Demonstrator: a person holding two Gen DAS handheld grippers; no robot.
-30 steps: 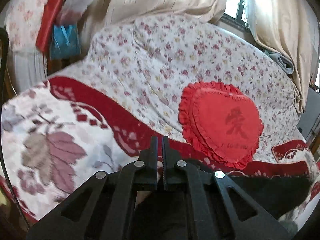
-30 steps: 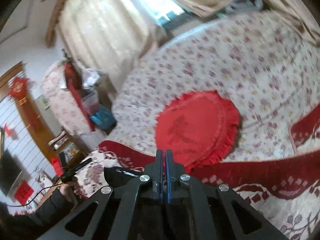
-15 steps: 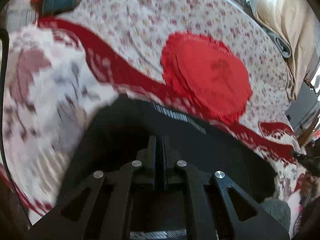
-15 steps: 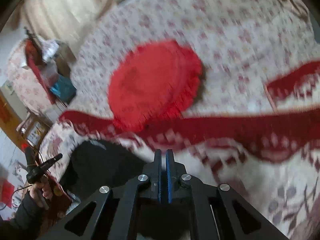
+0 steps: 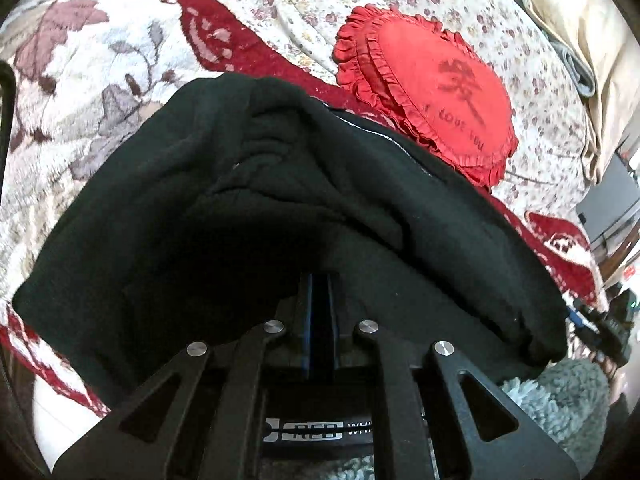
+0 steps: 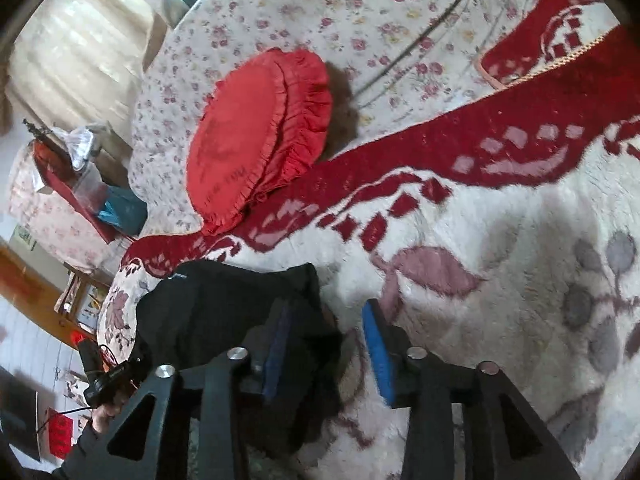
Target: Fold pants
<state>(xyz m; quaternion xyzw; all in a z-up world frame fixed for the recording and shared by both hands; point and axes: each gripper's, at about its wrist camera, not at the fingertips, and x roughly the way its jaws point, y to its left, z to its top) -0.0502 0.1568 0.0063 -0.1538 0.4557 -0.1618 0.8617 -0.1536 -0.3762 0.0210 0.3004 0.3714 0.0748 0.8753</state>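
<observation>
The pants lie bunched on the blanket. Left gripper jaws pinch them; right gripper jaws are spread. Next, probably smoothing flat.

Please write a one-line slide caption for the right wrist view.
Open right gripper beside black pants on blanket.

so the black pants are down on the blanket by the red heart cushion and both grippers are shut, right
Not quite. The black fabric pants do lie on the white-and-red fleece blanket near the red ruffled heart cushion, but the right wrist view shows the right gripper open. Only the left gripper is shut.
</observation>
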